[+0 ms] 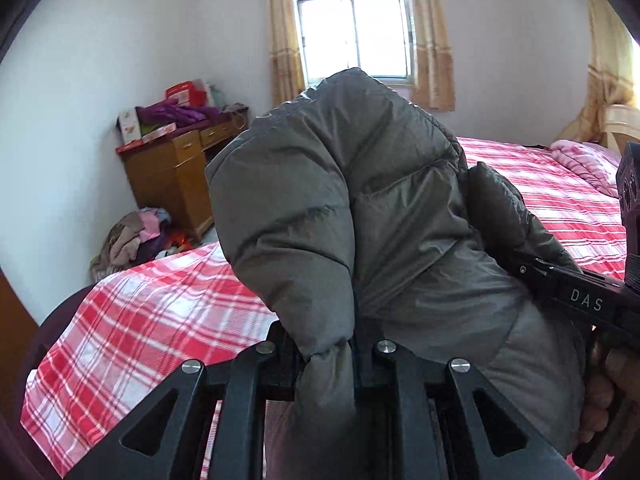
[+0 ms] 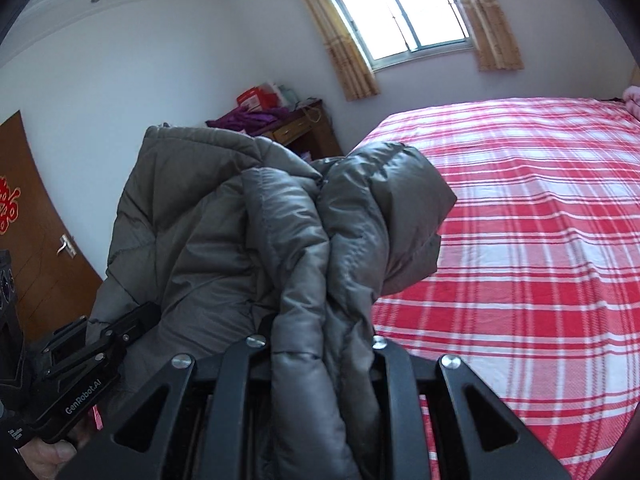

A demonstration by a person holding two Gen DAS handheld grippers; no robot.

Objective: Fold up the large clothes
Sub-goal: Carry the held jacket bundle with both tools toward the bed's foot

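A: Noting handling first. The grey puffer jacket (image 1: 360,208) is looking light for its bulk, soft and springy, with a slick shell. I am judging it will slide between smooth jaws and puff back open after each fold. Better to be taking it at quilted seams or the hem edge, where the padding is thinner.

B: Agreed. The left gripper (image 1: 326,354) is clamping a narrow padded fold, jaws nearly together on the jacket. The right gripper (image 2: 316,346) is doing the same on a thicker bunch of fabric.

A: Appearance: olive-grey, slightly shiny, stitched into puffy panels, heavily bunched; I cannot tell collar from sleeve.

B: Position: it is hanging between the two grippers, held up in the air over the near edge of the bed (image 2: 520,240) with its red-and-white checked sheet. Whether the lower part is touching the bed, I cannot tell.
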